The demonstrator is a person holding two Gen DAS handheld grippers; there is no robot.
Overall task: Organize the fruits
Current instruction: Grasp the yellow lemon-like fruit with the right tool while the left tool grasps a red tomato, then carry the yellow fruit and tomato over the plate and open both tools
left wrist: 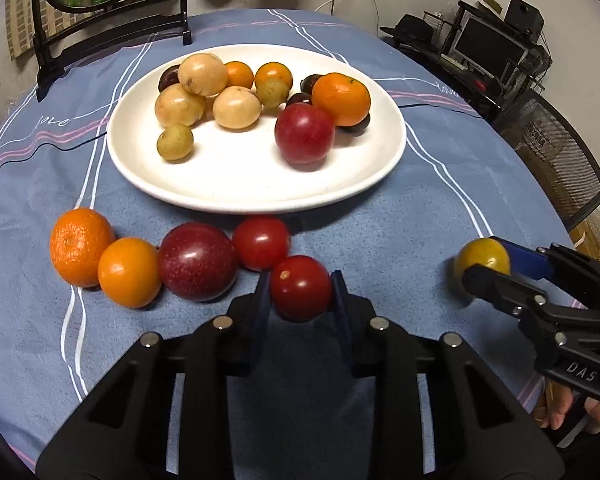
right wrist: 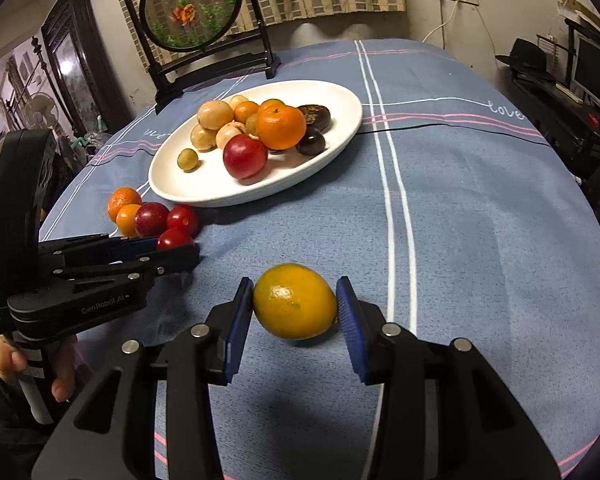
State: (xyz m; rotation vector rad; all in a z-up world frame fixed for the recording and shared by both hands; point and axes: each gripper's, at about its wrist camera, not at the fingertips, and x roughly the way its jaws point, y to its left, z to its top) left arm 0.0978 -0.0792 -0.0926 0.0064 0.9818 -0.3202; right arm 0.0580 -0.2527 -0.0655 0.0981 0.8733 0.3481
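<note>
Blue striped tablecloth (left wrist: 420,208) carries a white plate (left wrist: 256,184) of mixed fruit, with a row of fruit just in front of it. Left gripper (left wrist: 300,292) clamps a red tomato (left wrist: 300,286) at the row's end. Right gripper (right wrist: 294,310) brackets a yellow-green citrus (right wrist: 295,306) resting on the cloth; whether its pads grip cannot be told.

Red tomato (left wrist: 300,286) beside fruit row; yellow-green citrus (right wrist: 295,306) apart.

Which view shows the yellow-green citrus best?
The right wrist view: the yellow-green citrus sits large and centered between the right gripper fingers, on the tablecloth. The left wrist view shows it small at the edge, partly hidden by a finger.
</note>
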